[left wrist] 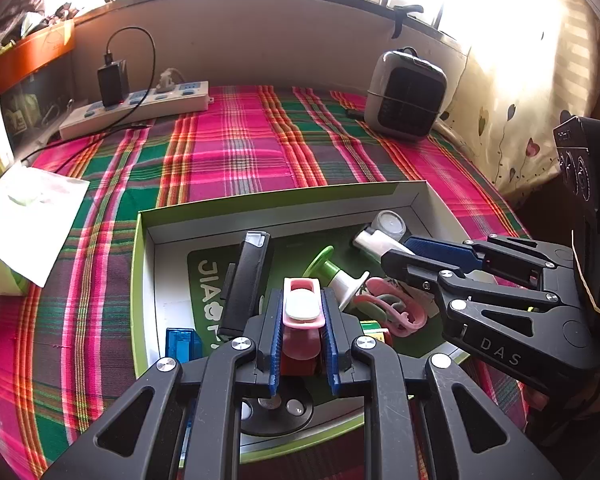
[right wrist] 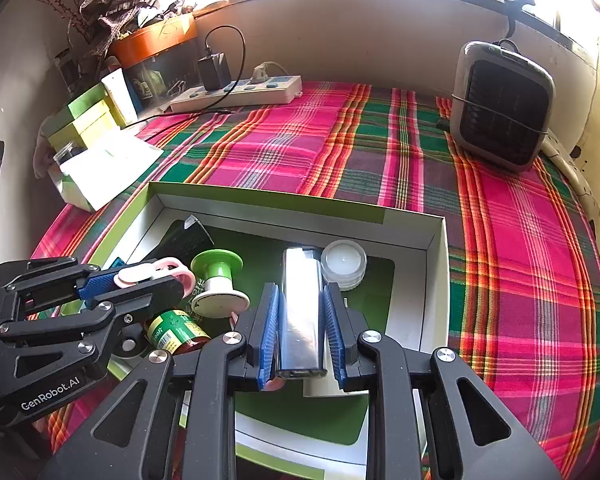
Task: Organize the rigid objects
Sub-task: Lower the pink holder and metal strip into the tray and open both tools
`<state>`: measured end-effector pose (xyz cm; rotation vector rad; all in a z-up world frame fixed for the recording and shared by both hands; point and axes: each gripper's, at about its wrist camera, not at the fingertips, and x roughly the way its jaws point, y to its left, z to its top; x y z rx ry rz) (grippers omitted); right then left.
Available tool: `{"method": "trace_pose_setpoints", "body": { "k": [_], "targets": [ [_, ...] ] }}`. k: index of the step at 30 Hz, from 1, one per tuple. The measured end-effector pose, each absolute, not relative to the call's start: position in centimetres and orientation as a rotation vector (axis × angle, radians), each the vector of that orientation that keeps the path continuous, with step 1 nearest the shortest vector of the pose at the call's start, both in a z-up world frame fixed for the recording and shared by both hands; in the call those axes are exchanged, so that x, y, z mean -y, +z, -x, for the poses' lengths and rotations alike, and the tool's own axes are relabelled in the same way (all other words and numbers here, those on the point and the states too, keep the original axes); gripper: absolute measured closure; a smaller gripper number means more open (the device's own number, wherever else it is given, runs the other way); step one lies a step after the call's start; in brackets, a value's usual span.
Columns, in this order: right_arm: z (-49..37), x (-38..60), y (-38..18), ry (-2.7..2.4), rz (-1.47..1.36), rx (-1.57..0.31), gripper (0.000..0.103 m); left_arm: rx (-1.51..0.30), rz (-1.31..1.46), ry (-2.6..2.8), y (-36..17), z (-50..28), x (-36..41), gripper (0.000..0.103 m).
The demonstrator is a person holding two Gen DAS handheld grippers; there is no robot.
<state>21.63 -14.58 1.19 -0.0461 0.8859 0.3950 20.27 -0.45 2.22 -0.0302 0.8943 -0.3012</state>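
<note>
Both grippers hang over the open green-rimmed box [right wrist: 434, 264] on the plaid cloth [right wrist: 520, 240]. The left gripper [left wrist: 302, 344] is clenched on a pink and white clip [left wrist: 302, 306], held above the box's near left part. The right gripper [right wrist: 298, 336] is clenched on a silver lighter [right wrist: 300, 312] over the box's right side. Inside the box lie a green spool [right wrist: 216, 280], a white round jar [right wrist: 344, 262], a green-labelled bottle [right wrist: 174, 330] and a black bar [left wrist: 246, 284]
</note>
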Motion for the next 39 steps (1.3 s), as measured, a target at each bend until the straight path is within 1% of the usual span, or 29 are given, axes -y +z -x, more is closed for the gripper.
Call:
{"method": "trace_pose_setpoints", "body": {
  "k": [10, 13, 18, 20, 21, 23, 25, 39],
  "targets": [
    [-21.5, 14.8, 1.4, 0.394, 0.032, -0.881, 0.079, -0.898, 0.023, -0.305, 2.2, -20.1, 0.7, 0.082],
    [-21.4, 14.9, 1.5, 0.391, 0.028, -0.878, 0.079, -0.898, 0.022, -0.299, 2.3, -20.1, 0.7, 0.078],
    [-21.1, 15.0, 1.7, 0.390, 0.017, -0.868, 0.076, -0.891, 0.026, -0.290, 2.5, -19.8, 0.7, 0.073],
    [-20.8, 15.1, 1.9, 0.390, 0.009, -0.858, 0.073, -0.886, 0.024, -0.285, 2.6, -19.5, 0.7, 0.071],
    [-20.6, 15.1, 2.1, 0.390, 0.006, -0.851, 0.072, -0.884, 0.023, -0.280, 2.7, -19.3, 0.7, 0.071],
    [-20.0, 15.2, 2.5, 0.387, -0.001, -0.835, 0.066, -0.880, 0.019, -0.273, 2.9, -18.9, 0.8, 0.071],
    [-19.5, 15.4, 2.8, 0.382, -0.010, -0.823, 0.063, -0.878, 0.030, -0.264, 3.1, -18.3, 0.7, 0.071],
    [-14.0, 16.1, 4.5, 0.314, -0.013, -0.735, 0.062, -0.802, 0.008, -0.109, 4.4, -13.1, -0.1, 0.071]
  ]
}}
